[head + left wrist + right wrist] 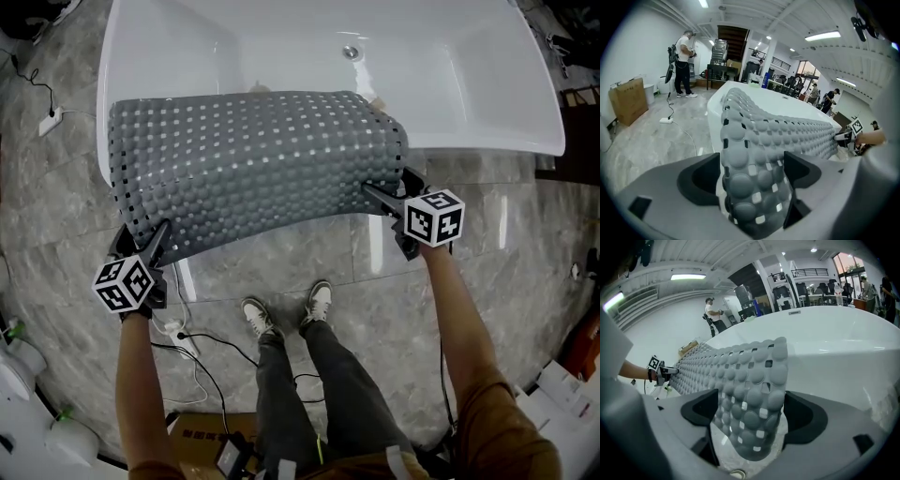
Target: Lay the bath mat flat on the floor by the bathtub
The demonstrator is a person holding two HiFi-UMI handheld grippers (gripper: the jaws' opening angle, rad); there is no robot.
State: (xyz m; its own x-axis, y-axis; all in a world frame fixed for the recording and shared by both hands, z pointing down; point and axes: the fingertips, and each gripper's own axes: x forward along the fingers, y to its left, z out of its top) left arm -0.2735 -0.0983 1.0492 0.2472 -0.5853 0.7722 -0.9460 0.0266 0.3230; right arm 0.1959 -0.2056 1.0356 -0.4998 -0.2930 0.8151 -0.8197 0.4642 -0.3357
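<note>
left gripper: released. the jaws stand wide apart. the near left corner of the bath mat lies in the gap between them, and the pads are not clamped on it. the tool points forward and down at the bathtub just ahead of it.

right gripper: released. the jaws stand wide apart, with the near right corner of the mat between them. in the right gripper view a sliver of floor shows between the mat and one jaw; the mat's other side lies against the opposite jaw.

bath mat: ahead of both tools, draped over the near rim of the bathtub. its far part lies inside the tub. its near part hangs outside the tub wall, down to the jaws. it is off the floor, and its bumpy grey face is turned toward the tools. it spans from one gripper to the other, so each gripper view shows the other tool at the far end of the mat's near edge.

the person's shoes stand on the floor behind the tools, between them.
</note>
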